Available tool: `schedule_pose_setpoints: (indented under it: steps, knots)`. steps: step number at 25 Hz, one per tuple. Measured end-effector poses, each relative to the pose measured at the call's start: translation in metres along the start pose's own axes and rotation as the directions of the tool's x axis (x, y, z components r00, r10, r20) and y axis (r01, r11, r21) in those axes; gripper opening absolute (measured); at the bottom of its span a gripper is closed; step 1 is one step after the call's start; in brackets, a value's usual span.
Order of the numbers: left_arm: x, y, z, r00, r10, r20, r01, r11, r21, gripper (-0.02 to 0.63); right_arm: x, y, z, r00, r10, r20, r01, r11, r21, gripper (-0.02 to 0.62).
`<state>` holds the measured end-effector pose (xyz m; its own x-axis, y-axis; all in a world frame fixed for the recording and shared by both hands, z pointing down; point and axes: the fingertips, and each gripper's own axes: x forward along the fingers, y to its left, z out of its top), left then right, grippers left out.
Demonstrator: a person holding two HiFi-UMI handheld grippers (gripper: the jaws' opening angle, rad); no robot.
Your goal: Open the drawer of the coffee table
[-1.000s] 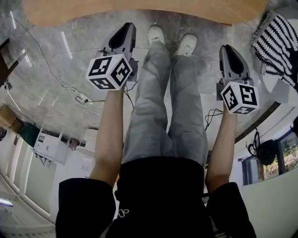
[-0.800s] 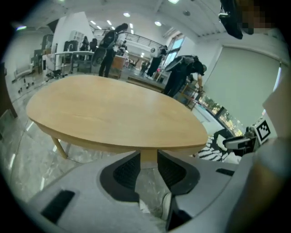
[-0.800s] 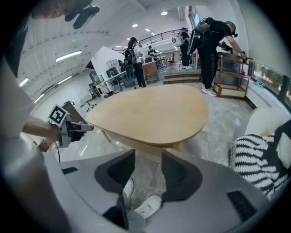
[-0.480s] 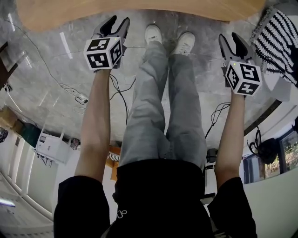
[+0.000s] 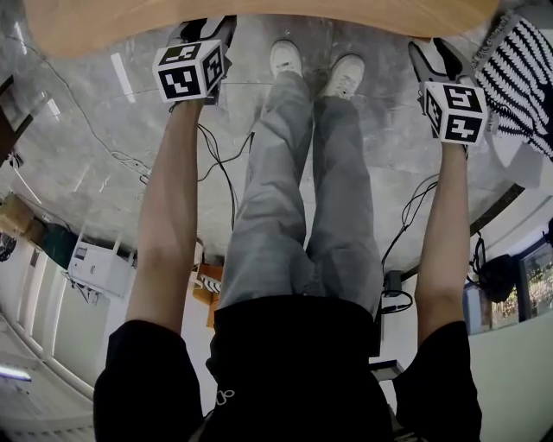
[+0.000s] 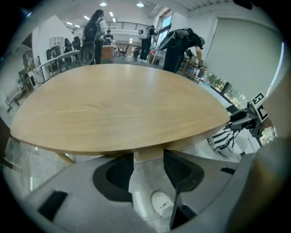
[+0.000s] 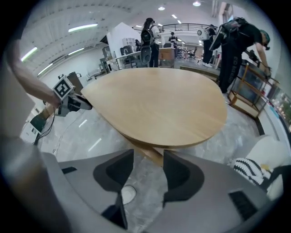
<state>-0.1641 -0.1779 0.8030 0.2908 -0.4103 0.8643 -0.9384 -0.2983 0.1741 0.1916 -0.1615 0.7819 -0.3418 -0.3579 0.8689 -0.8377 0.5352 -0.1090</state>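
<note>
Marble floor (image 5: 86,129) lay open below surface (image 5: 259,17) rim; we angled left tongs (image 6: 148,159) and right tongs (image 7: 148,157) downward, both just opened, empty.

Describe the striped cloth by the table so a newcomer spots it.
Find the wooden table across the top of the head view. Just past its right end, in the top right corner, lies the striped cloth. Its black-and-white zigzag stripes set it apart from the plain grey floor beside it.

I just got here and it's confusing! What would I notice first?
A big wooden table fills the middle of both gripper views. The left gripper and right gripper point toward its near edge; their jaws have just been opening, with nothing between them.
</note>
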Motion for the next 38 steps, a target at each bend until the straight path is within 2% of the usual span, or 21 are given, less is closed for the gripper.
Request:
schedule_pose_setpoints:
  steps: [2, 7, 15, 19, 25, 38]
  knots:
    - [0.001, 0.000, 0.000, 1.000, -0.025, 0.000, 0.025, 1.000, -0.002, 0.179, 0.007, 0.000, 0.000, 1.000, 0.017, -0.020, -0.017, 0.999, -0.028, 0.173]
    - [0.003, -0.005, -0.001, 0.997, -0.071, 0.002, 0.071, 0.997, -0.009, 0.179, 0.015, -0.003, -0.001, 0.999, 0.043, -0.033, -0.044, 0.999, -0.029, 0.175]
    - [0.003, -0.008, -0.001, 0.999, -0.033, -0.010, 0.033, 0.999, -0.003, 0.179, 0.021, -0.005, -0.004, 0.995, 0.074, -0.066, -0.076, 0.997, -0.029, 0.181]
    - [0.004, -0.008, -0.001, 1.000, -0.009, -0.017, 0.009, 1.000, 0.003, 0.179, 0.020, -0.006, -0.005, 0.995, 0.057, -0.087, -0.060, 0.998, -0.031, 0.184]
    - [-0.001, -0.008, -0.005, 1.000, 0.008, -0.030, -0.007, 0.999, 0.037, 0.173, 0.016, -0.004, -0.007, 0.992, 0.028, -0.119, -0.042, 0.993, -0.114, 0.169]
    - [-0.027, -0.022, -0.056, 0.993, 0.016, -0.116, -0.012, 0.999, 0.034, 0.164, -0.005, 0.031, -0.049, 0.979, 0.055, -0.198, -0.090, 0.981, -0.172, 0.153]
